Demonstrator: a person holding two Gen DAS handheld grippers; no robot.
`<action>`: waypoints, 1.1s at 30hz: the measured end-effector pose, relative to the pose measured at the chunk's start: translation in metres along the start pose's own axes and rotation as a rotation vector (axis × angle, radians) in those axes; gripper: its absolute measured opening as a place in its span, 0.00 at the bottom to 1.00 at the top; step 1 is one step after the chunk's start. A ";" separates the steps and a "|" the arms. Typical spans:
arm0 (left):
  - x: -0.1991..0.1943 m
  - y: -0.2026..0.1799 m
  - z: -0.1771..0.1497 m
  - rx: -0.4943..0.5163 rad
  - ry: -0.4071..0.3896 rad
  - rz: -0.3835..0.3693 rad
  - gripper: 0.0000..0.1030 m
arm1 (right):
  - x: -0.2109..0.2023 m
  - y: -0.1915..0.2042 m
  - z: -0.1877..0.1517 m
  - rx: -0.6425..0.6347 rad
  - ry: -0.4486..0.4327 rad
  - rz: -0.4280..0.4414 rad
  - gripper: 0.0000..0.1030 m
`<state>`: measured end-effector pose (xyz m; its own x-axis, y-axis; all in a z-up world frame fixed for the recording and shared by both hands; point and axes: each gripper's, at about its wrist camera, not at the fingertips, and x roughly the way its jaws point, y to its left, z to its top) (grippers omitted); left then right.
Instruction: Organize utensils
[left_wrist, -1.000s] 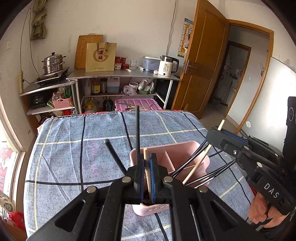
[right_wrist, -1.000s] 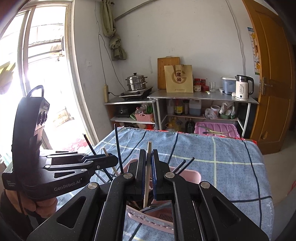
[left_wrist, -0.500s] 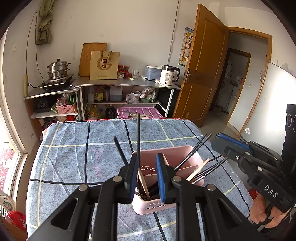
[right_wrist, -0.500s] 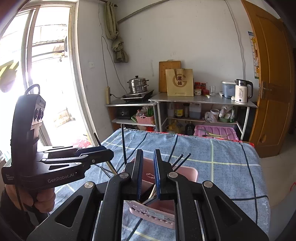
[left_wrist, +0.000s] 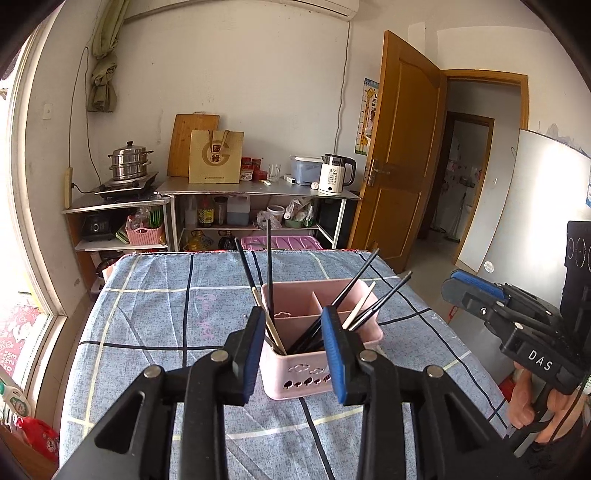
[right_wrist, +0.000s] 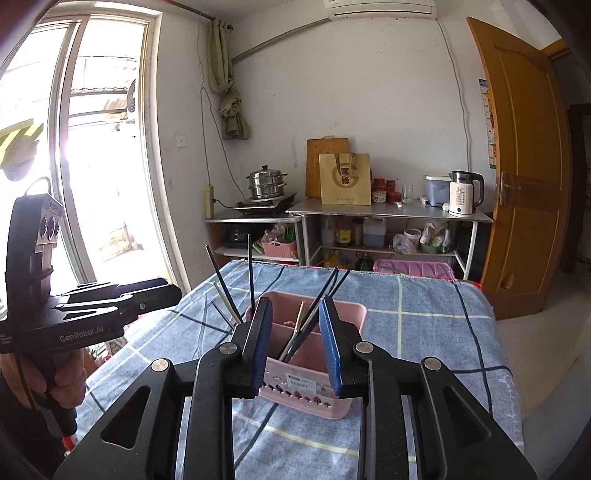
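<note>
A pink utensil holder (left_wrist: 306, 373) with divided compartments stands on the blue checked tablecloth; it also shows in the right wrist view (right_wrist: 306, 391). Several black and pale wooden chopsticks (left_wrist: 269, 266) lean in its compartments, as the right wrist view (right_wrist: 250, 273) also shows. My left gripper (left_wrist: 293, 325) is open and empty, hovering just in front of and above the holder. My right gripper (right_wrist: 294, 321) is open and empty, above the holder from the other side. Each gripper shows in the other's view, the right one (left_wrist: 476, 295) at the right, the left one (right_wrist: 162, 291) at the left.
The table (left_wrist: 155, 332) is covered with a blue checked cloth. Behind it stands a metal shelf (left_wrist: 258, 188) with a kettle, paper bag, cutting board and steamer pot. A wooden door (left_wrist: 399, 147) is open at right, a window (right_wrist: 92, 147) at left.
Both grippers were shut on pale chopsticks over the holder; they opened, the chopsticks dropped into the compartments, and both grippers drew back and up, now open wide.
</note>
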<state>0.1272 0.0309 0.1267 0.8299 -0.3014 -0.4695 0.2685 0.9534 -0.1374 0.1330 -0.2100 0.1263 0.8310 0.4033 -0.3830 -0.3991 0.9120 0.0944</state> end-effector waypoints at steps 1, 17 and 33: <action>-0.004 -0.003 -0.006 -0.001 -0.002 0.002 0.32 | -0.004 0.001 -0.004 -0.001 -0.002 -0.003 0.27; -0.027 -0.031 -0.085 0.005 -0.007 0.043 0.32 | -0.033 0.013 -0.077 0.023 0.044 -0.063 0.35; -0.024 -0.037 -0.123 0.006 0.024 0.075 0.32 | -0.035 0.022 -0.111 0.010 0.093 -0.098 0.35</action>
<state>0.0369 0.0042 0.0356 0.8360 -0.2283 -0.4990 0.2088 0.9733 -0.0955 0.0515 -0.2122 0.0397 0.8261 0.3037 -0.4747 -0.3134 0.9477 0.0609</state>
